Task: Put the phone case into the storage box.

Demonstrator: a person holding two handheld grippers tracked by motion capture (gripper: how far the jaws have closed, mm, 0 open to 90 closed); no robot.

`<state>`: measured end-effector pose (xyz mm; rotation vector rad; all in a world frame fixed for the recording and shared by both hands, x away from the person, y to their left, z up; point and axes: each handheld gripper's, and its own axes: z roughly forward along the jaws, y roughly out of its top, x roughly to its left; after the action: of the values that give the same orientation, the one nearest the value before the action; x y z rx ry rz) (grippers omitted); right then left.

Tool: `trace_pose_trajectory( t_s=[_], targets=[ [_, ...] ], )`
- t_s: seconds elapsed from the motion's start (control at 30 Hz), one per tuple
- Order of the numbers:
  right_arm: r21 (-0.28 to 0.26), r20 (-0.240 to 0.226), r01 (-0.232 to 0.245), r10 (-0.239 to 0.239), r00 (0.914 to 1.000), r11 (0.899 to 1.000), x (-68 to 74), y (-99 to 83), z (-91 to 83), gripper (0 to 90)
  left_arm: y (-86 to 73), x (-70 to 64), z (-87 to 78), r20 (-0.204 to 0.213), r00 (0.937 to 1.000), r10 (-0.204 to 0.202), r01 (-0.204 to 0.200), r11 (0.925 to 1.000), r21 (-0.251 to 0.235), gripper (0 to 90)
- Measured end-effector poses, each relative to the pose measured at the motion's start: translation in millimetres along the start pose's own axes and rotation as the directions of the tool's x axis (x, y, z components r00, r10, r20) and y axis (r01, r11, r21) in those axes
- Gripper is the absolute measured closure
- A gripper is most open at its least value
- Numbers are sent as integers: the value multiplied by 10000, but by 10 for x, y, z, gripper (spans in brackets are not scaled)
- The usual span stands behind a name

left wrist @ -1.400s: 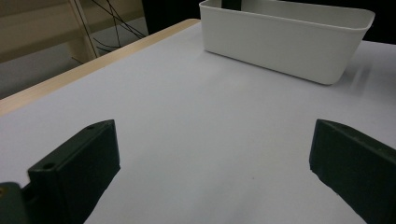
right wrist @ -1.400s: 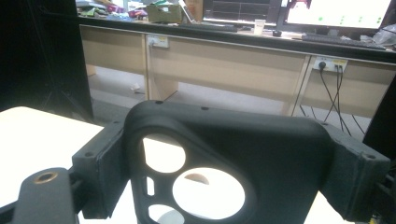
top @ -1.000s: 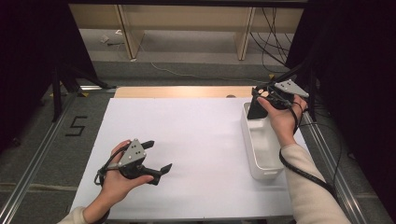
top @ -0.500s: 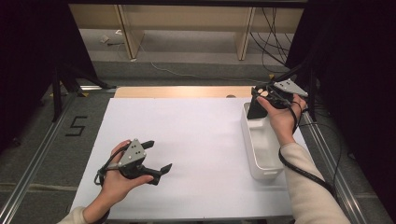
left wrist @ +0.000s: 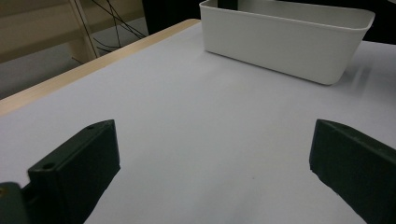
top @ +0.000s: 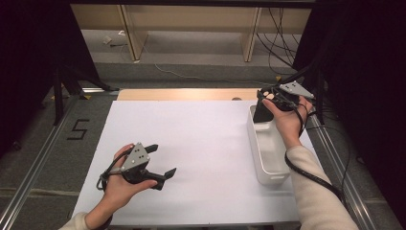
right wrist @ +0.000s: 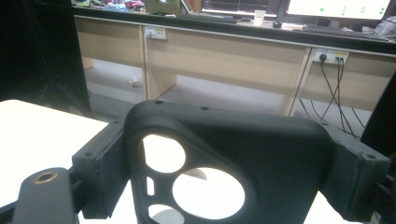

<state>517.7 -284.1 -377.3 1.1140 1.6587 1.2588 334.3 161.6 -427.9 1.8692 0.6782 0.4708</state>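
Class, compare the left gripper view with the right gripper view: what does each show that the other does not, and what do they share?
Left gripper view alone: the white bin seen from outside, and two open fingers with bare sheet between them. Right gripper view alone: a black holed part clamped between the right gripper's fingers, plus desks and monitors behind. Shared: the white table sheet.

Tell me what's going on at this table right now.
A person holds a gripper in each hand. The right gripper is clamped on a black plastic piece with round holes at the far end of the white bin. The left gripper is low over the white table cover, jaws open and empty.
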Motion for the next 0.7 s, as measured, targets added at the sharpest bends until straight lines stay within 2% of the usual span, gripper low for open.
trace_pose_trajectory(
  t_s=[0.7],
  targets=[
    [291,30,1,-2,10000,9996,0,-27,73,159,-4,-4,5,45,10000,-27,27,10000,31,12]
  ],
)
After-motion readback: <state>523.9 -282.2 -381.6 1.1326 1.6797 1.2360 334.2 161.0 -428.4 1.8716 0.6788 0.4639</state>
